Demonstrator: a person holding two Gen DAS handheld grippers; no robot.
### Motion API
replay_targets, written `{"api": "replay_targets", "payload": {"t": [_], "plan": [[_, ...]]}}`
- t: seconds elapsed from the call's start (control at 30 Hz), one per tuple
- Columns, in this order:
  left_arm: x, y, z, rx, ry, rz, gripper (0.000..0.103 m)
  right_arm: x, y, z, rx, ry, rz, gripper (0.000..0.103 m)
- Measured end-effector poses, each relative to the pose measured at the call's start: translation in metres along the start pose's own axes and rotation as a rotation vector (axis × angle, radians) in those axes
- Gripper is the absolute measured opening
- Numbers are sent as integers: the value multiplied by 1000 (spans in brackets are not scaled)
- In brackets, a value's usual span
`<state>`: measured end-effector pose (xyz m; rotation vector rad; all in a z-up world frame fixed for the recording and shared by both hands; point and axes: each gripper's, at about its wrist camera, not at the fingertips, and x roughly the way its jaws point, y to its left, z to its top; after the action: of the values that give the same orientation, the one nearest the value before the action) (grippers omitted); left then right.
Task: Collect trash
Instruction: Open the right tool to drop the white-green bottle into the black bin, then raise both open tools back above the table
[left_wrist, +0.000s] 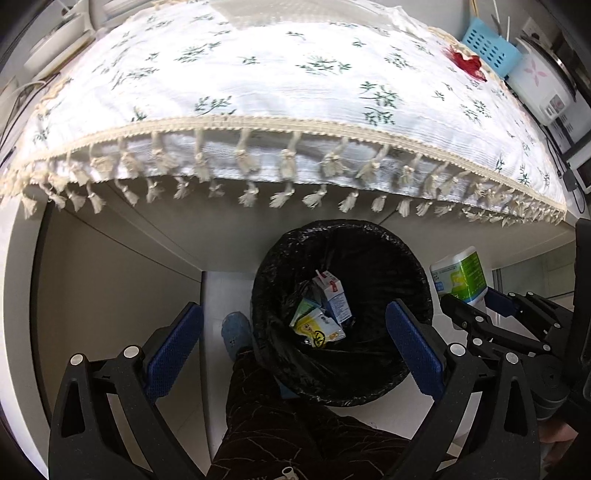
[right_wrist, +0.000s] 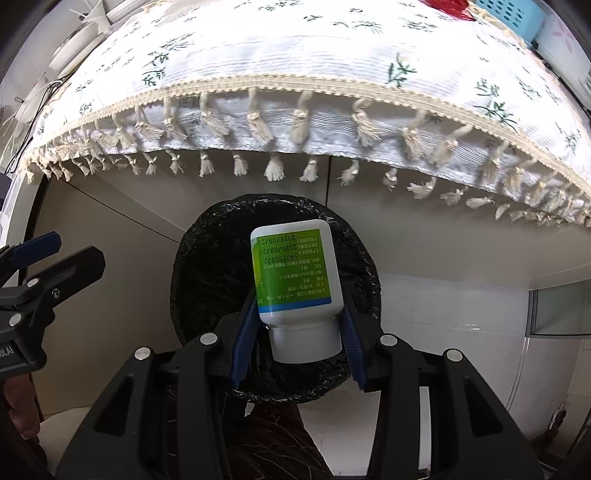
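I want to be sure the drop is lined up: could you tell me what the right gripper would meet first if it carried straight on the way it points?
Probably the black-lined trash bin: the right gripper, holding the white bottle, points down into its mouth. Depth is unclear.

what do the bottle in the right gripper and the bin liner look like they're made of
Bottle: probably opaque white plastic, smooth with a soft sheen, under a glossy green printed label. Bin liner: thin black plastic film, judging by its crinkled, shiny folds over the rim.
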<state>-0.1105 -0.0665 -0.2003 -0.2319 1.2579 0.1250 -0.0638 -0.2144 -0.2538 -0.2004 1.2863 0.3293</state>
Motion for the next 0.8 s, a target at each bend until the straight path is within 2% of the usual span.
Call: {"api": "replay_targets", "payload": {"t": [0.17, 0.33, 0.53, 0.67, 0.8], "plan": [[1, 2, 0, 0, 3, 7, 97, 1, -2, 1, 6, 1, 1, 43], [-1, -1, 2, 24, 8, 9, 97, -14, -9, 4, 16, -20, 10, 62], [-13, -3, 11, 31, 2, -4, 97, -46, -15, 13, 22, -90, -25, 85], [-30, -2, 19, 27, -20, -15, 97, -74, -19, 22, 23, -145, -47, 92], [-49, 0, 31, 20, -46, -26, 97, -103, -21, 31, 31, -202, -58, 95]]}}
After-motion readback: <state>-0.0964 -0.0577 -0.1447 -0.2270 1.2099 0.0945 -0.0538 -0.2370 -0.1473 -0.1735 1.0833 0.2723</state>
